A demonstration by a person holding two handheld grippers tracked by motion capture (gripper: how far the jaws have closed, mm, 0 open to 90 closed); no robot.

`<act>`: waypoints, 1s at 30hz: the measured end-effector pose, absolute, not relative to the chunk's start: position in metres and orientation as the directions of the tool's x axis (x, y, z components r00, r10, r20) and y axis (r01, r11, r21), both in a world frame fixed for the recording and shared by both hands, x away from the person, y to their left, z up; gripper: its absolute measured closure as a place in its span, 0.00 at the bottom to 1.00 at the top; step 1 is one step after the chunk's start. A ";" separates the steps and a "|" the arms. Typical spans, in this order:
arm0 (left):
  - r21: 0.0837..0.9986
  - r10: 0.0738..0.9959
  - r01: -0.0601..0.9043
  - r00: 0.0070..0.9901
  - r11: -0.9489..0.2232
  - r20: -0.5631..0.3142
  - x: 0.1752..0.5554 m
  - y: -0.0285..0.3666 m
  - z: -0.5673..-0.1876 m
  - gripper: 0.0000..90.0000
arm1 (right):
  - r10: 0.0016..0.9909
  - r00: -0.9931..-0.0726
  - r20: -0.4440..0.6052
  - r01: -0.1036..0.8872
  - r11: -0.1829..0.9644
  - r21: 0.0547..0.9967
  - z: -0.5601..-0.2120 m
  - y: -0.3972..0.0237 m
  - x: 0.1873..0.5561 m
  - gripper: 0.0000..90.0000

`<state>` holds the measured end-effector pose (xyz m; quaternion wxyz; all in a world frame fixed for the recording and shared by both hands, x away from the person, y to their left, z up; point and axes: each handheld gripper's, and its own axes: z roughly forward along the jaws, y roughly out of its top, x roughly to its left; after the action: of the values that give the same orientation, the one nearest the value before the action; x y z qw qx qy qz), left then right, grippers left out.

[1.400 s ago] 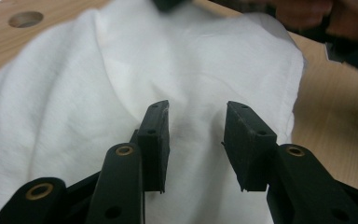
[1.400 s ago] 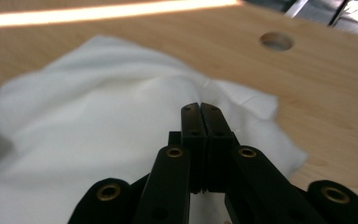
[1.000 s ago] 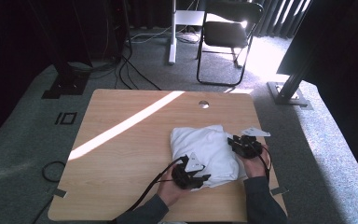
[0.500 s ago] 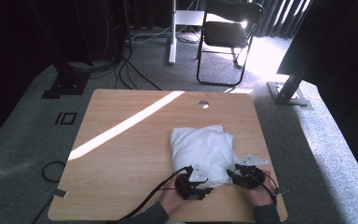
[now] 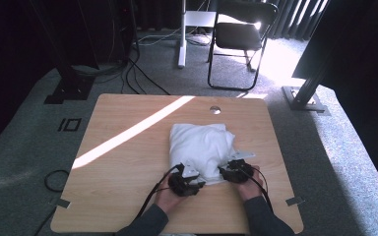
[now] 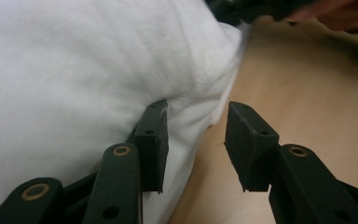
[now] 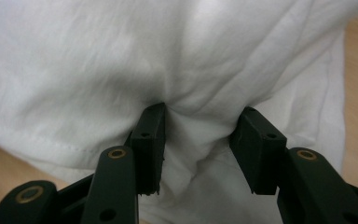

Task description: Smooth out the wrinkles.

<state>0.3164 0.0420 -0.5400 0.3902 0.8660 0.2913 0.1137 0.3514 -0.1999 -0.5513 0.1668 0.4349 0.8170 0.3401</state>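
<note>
Right gripper view: the right claw (image 7: 198,149) stands spread, its jaws having just been opening, with a pucker of the white cloth (image 7: 168,60) bulging between them; the pads touch the fabric at the sides but do not look to be squeezing it. In the left gripper view the left claw (image 6: 196,144) is also spread, one pad against the cloth's (image 6: 84,70) hemmed corner, the other over bare wood, nothing pinched.

From the high view the folded cloth (image 5: 202,145) lies right of centre on the surface (image 5: 128,162), its near edge at both claws, left (image 5: 193,178) and right (image 5: 226,172).

The cloth looks light, soft and limp: it will sag, crease and slip out of a shallow bite. The best hold is probably the stitched hem at the near corners, where the layers are thickest, taking all layers at once.

The near rim of the surface is close behind the hands, so little room lies that way. Open wood stretches to the left and beyond the cloth, apart from a small round hole (image 5: 215,109) near the far edge.
</note>
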 end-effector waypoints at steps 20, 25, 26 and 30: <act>0.808 0.805 0.515 0.587 -0.288 -0.088 0.342 0.149 -0.523 0.62 | 0.856 -0.508 0.096 0.622 0.288 0.729 -0.545 -0.150 0.410 0.47; 0.823 0.829 0.511 0.552 -0.248 -0.093 0.329 0.174 -0.520 0.61 | 0.847 -0.529 0.052 0.534 0.285 0.796 -0.522 -0.169 0.378 0.43; 0.824 0.834 0.513 0.544 -0.240 -0.096 0.327 0.179 -0.520 0.61 | 0.847 -0.529 0.048 0.524 0.282 0.804 -0.519 -0.173 0.372 0.43; 0.824 0.853 0.525 0.511 -0.211 -0.108 0.324 0.194 -0.522 0.60 | 0.859 -0.512 0.013 0.489 0.280 0.826 -0.510 -0.190 0.352 0.43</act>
<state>0.3239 0.1939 -0.5223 0.4314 0.7547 0.4565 0.1896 0.3521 -0.1902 -0.5105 0.2258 0.4392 0.7674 0.4089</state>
